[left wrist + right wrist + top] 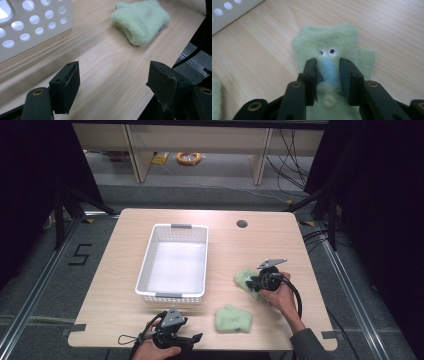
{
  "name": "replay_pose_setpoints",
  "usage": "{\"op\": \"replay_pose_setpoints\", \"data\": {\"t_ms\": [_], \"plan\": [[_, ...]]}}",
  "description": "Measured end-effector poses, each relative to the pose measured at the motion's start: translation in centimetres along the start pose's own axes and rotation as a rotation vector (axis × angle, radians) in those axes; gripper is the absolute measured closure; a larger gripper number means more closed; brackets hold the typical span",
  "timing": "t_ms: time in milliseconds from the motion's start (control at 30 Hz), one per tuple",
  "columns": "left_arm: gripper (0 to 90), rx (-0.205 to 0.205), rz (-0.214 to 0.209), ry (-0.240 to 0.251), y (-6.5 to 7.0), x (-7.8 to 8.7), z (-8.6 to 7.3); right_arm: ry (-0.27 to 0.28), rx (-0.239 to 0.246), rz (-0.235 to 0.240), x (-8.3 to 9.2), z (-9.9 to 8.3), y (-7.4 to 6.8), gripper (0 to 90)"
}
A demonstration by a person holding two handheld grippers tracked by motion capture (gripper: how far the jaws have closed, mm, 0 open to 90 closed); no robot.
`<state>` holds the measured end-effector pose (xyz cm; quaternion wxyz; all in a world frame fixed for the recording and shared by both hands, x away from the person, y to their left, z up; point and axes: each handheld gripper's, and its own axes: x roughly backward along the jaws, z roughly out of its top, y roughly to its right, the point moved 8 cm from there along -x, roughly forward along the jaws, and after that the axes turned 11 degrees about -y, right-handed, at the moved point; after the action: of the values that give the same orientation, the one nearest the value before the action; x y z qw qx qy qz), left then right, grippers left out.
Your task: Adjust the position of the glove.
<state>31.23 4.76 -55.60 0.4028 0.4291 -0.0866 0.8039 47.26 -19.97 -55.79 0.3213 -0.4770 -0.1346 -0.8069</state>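
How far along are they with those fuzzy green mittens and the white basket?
Nothing is done: the white basket holds nothing. In hand: the right gripper straddles one green mitten. Left: the second mitten lies on the table near the open left gripper.

The high view looked forward and down over the whole tabletop [225, 240]. The left claw's camera skimmed low across the tabletop toward a green mitten [140, 21]; the right claw's camera sat close above another mitten [329, 42]. All shared the basket [172, 262].
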Motion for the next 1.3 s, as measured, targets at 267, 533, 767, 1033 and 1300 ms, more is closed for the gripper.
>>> {"op": "replay_pose_setpoints", "data": {"t_ms": [267,533,767,1033,1300], "plan": [[26.4,-0.001,0.001,-0.007,0.0,-0.1,-0.1,-0.005,0.026,0.005,0.0,-0.2,0.1,81.4],[26.6,0.006,-0.009,-0.001,0.1,-0.1,-0.1,0.029,0.026,0.023,0.3,0.1,-0.3,86.3],[26.7,0.005,-0.015,-0.002,0.1,-0.1,-0.1,0.069,0.082,0.035,2.2,0.6,-0.7,86.8],[26.7,0.005,-0.012,0.001,0.1,-0.1,-0.1,0.101,0.157,0.087,4.4,0.5,-3.0,87.0],[26.7,0.003,-0.009,-0.007,-0.1,0.0,-0.3,0.131,0.273,0.13,6.2,0.8,-6.4,86.9]]}}
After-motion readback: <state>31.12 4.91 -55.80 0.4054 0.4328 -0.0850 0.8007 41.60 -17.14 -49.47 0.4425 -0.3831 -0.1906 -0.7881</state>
